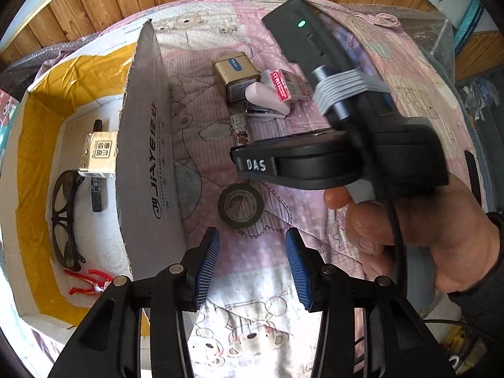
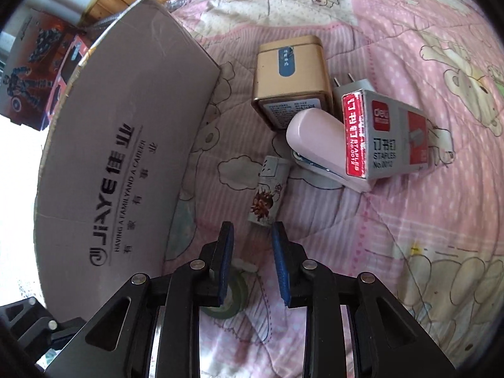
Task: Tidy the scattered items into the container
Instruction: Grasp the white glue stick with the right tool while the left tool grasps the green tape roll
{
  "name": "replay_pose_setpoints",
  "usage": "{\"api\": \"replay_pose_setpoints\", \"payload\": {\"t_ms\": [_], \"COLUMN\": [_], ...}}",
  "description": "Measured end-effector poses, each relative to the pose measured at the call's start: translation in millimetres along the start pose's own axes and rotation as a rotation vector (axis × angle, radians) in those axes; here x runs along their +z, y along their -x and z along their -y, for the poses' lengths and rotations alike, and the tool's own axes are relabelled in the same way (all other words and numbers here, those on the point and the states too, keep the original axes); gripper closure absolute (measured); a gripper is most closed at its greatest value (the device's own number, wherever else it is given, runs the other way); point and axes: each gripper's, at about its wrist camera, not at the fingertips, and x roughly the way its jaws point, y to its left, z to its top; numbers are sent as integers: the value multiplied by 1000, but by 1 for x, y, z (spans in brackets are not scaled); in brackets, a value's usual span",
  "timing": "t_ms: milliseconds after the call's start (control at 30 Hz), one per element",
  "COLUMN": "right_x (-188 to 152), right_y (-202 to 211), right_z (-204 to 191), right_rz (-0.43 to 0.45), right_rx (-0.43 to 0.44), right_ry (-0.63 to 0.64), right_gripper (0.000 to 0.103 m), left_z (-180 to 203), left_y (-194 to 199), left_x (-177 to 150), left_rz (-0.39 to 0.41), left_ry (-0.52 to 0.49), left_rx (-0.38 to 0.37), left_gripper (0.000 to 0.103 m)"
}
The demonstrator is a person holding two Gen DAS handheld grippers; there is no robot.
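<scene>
Tape roll (image 2: 225,296) under right claw (image 2: 252,230), jaws parted, left claw (image 1: 252,236) empty

In the right wrist view the tape roll (image 2: 230,296) at lower centre is mostly hidden behind the right tool (image 2: 252,264). The charger plug (image 2: 352,86) lies half buried under the staples box (image 2: 390,138). The stapler (image 2: 315,145) hides its own base.
</scene>
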Motion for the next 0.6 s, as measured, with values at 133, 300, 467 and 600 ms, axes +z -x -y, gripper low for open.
{"api": "replay_pose_setpoints", "payload": {"t_ms": [133, 300, 467, 600], "right_x": [2, -15, -45, -59], "right_y": [0, 14, 34, 43], "right_z": [9, 25, 56, 71], "right_rz": [12, 11, 2, 7], "right_rx": [18, 9, 6, 18], "right_ry": [18, -11, -95, -156], "right_gripper": [89, 90, 90, 89], "left_z": [7, 15, 15, -17], "left_y": [-5, -6, -36, -82], "left_x": [4, 10, 21, 25], "left_rz": [23, 60, -12, -128], "left_ry": [-28, -61, -31, 156], "left_rx": [58, 72, 21, -2], "left_gripper": [56, 56, 55, 54]}}
